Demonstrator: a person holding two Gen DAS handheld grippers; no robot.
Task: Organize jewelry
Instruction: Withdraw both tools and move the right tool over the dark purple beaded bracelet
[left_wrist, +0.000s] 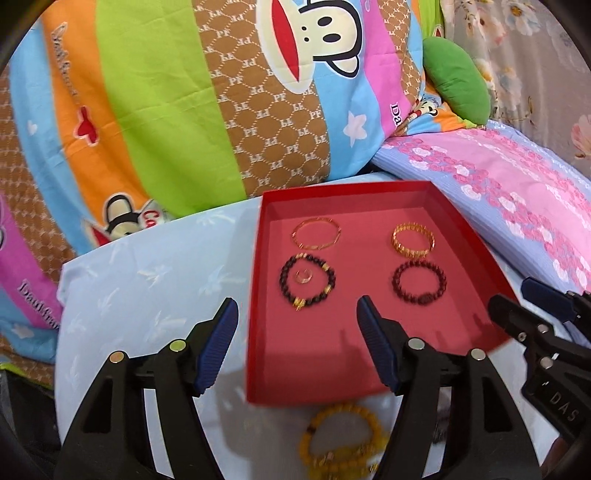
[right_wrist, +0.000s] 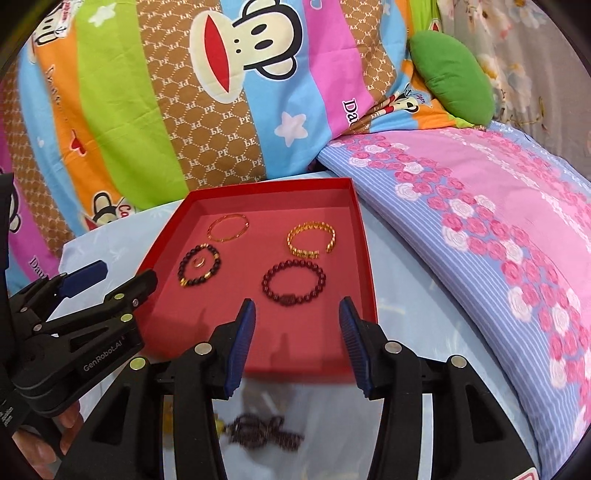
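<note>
Both sets of jaws stand apart with nothing between them. Your left gripper (left_wrist: 297, 310) hovers over the near left corner of the red tray (left_wrist: 369, 190), its ribbed blue pads (left_wrist: 218, 347) bare; your right gripper (right_wrist: 297, 308) hangs over the tray's near edge, and its ribbed pads (right_wrist: 242, 347) are bare too.

You have a shallow, square-cornered cardboard tray with a matte red floor and low upright walls, lying on a pale blue sheet (left_wrist: 147, 288) printed with faint white sprigs. Four bracelets lie flat in it in two rows, well apart from each other. At the far left sits a thin, smooth gold bangle (left_wrist: 316, 233); at the far right, a wider gold cuff (left_wrist: 413, 240) with a ridged, link-like surface and a gap in its ring. Near left is a dark round-bead bracelet (left_wrist: 307, 282) with gold spacer beads, and a small gold ring (left_wrist: 303, 277) rests inside its loop. Near right is a glossy dark red bead bracelet (left_wrist: 419, 282).

Outside the tray, just beside its near wall, you can see yellow bead bracelets (left_wrist: 341, 443), blurred, and in the right wrist view a tangle of dark beads (right_wrist: 266, 430), too blurred to read.

Behind the tray, a striped cartoon-monkey quilt (left_wrist: 166, 110) bulges, beside a pink rose-print pillow (right_wrist: 498, 240) and a green plush cushion (right_wrist: 452, 81).
</note>
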